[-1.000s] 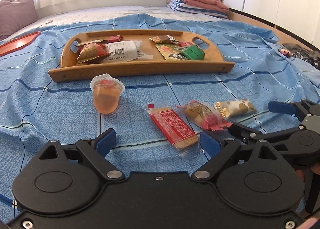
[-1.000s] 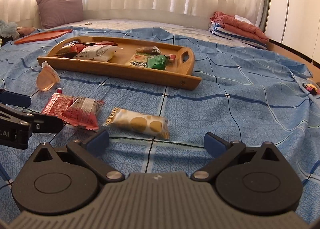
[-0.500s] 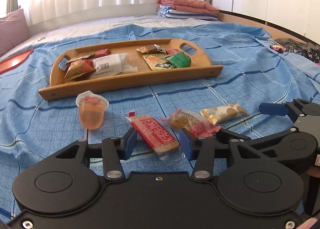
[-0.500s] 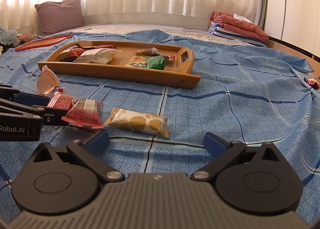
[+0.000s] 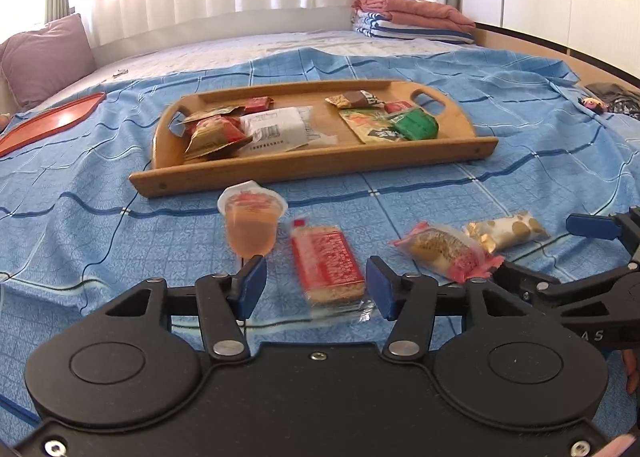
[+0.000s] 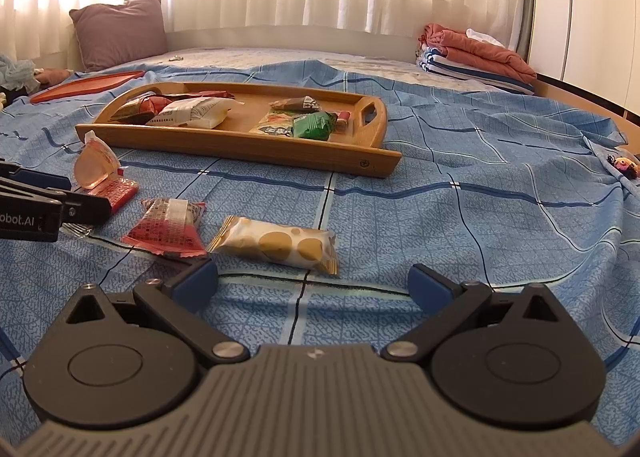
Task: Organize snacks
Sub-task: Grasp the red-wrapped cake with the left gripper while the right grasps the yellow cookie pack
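1. Left gripper (image 5: 312, 287) nearest the lens: jaws spread about the near end of the red bar (image 5: 326, 263), one blue pad on each side, neither visibly touching the wrapper. Not yet pinched.
2. Right gripper (image 6: 314, 281): jaws spread wide, nothing between them, hanging over bare blue sheet (image 6: 460, 225) just short of the yellow packet (image 6: 280, 243).
3. Relative to the red bar: jelly cup (image 5: 251, 223) just beside it on the left, upright; pink packet (image 5: 444, 249) near on the right; yellow packet beyond that, further right.
4. Wooden tray (image 5: 320, 167) well behind the red bar, already carrying several snacks at both ends, with bare wood in the middle.
5. Risk, judged: closing on crinkly film only, so the bar slips out or swings on lifting; caused by the pads catching the loose sealed end, not the body.
6. Risk, judged: left pad knocking the jelly cup over; caused by its closeness to that pad and the soft, uneven sheet beneath.
7. Risk, judged: the two grippers colliding; caused by working on neighbouring packets so close together.
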{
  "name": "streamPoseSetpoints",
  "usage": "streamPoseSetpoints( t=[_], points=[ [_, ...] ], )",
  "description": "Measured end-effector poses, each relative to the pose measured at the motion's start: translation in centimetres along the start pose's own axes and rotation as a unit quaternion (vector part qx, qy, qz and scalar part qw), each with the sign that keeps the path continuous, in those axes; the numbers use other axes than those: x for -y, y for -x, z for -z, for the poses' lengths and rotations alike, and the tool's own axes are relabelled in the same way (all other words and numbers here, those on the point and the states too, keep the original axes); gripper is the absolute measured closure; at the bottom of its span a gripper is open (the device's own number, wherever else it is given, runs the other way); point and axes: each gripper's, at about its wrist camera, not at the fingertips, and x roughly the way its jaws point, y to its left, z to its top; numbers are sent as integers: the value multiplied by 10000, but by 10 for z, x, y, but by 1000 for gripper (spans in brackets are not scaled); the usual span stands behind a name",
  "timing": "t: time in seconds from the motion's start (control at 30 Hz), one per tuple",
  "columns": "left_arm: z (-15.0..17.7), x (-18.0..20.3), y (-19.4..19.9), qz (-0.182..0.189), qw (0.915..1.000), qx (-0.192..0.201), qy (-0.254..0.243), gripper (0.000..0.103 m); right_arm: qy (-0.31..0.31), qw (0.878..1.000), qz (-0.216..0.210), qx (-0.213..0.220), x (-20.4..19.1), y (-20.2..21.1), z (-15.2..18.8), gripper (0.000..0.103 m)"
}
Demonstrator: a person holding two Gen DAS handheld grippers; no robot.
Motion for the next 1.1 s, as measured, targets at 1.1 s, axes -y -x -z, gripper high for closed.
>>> streamPoseSetpoints(
  t=[1.1],
  points=[
    [2,2,-9,110,9997,-202,-25,69,-428,9978,-96,-505,-22,-14,-24,10]
  ],
)
